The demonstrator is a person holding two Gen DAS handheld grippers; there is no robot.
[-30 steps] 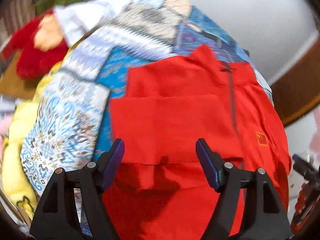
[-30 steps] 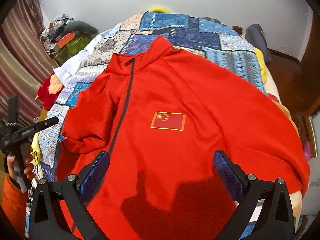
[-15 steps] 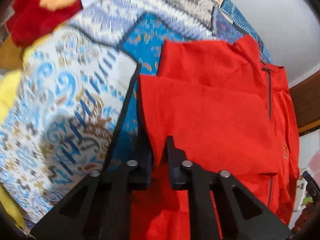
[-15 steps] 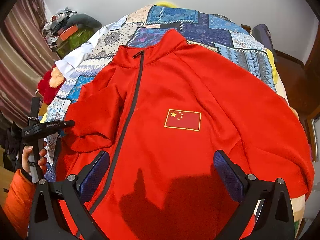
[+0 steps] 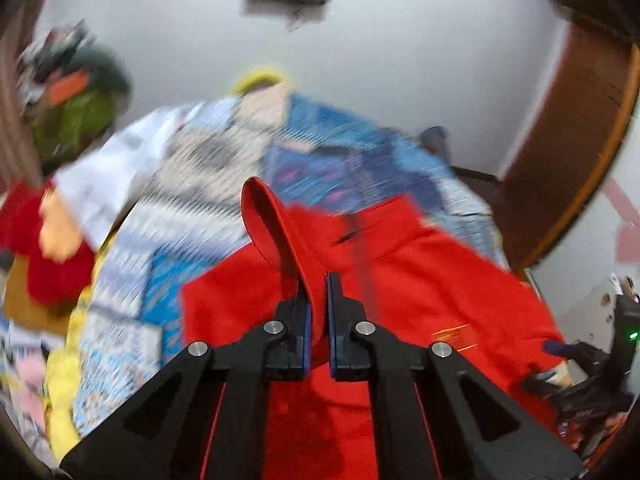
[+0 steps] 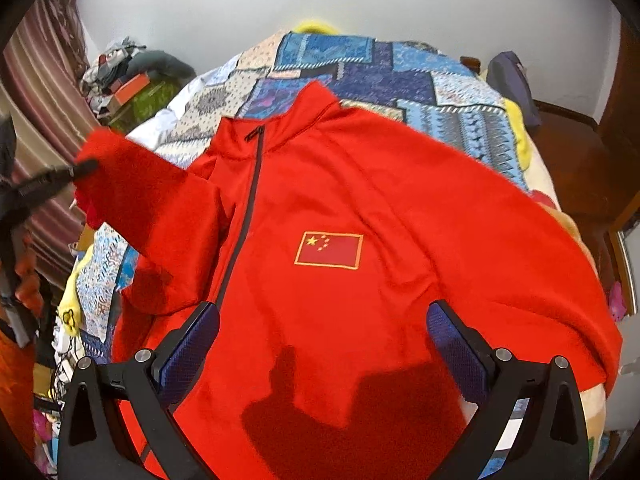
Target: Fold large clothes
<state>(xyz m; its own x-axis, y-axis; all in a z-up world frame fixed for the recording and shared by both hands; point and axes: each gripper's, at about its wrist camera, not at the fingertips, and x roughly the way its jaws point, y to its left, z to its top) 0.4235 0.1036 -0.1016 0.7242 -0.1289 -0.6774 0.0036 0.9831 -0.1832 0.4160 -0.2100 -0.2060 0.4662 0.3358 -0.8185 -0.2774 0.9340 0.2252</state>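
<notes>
Beside jacket [image 6: 360, 208], patchwork quilt [image 6: 400, 72], clutter [image 6: 124, 76]

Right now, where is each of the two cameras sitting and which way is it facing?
Left wrist view: sits on the left tongs, looking down across the bed; the tongs are shut on a lifted sleeve of the red zip-up fleece jacket.
Right wrist view: sits on the right tongs, open above the jacket's front, facing the embroidered flag patch and the blue patchwork quilt; the left tongs show at its left edge.
Shared: jacket, quilt, white wall.
</notes>
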